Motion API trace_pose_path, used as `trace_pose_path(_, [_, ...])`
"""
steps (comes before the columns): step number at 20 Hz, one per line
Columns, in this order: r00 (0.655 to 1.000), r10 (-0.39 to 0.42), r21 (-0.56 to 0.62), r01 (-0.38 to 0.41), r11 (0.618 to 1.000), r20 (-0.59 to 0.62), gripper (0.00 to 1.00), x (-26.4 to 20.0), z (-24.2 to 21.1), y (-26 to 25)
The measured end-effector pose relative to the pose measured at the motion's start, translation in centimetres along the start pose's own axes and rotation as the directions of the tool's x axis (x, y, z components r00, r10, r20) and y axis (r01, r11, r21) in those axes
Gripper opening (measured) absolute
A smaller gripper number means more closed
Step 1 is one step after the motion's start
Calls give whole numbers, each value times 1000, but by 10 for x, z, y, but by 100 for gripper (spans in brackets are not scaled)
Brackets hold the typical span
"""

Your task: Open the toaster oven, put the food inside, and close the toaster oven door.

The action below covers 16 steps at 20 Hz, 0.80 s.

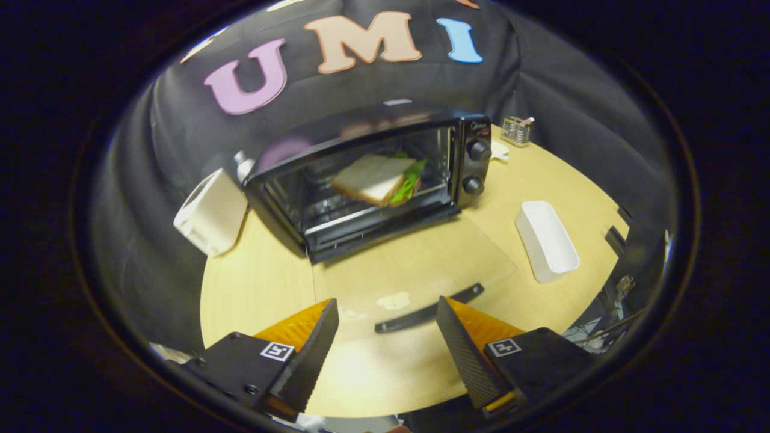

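Note:
The black toaster oven (469, 165) stands at the back of the wooden table, beyond the fingers. Its glass door (415, 258) is swung down flat toward me, and the black door handle (430, 310) lies just ahead of and between my fingertips. A sandwich (373, 177) of white bread with green lettuce rests on the rack inside the oven. My gripper (387, 302) is open, its orange-and-black fingers (313, 343) spread wide a little above the door's front edge, holding nothing.
A white boxy appliance (210, 210) sits left of the oven, with a bottle (242, 162) behind it. A long white tray (547, 240) lies to the right on the table (252, 282). A small wire holder (517, 129) stands at the back right.

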State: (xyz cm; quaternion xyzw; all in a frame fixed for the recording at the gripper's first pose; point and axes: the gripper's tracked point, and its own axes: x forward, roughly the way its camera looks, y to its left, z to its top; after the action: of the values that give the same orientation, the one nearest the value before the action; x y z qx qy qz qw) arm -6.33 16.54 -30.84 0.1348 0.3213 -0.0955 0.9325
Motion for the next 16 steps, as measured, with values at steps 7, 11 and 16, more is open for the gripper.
trace_pose_path(7, [994,50,-131,-63,989,-99,100,21,-62,0])
trace_pose_path(11, [994,-61,-247,36,968,-93,100,46,-74,-18])
trace_pose_path(16, [992,-110,-300,87,950,-59,100,63,-69,-18])
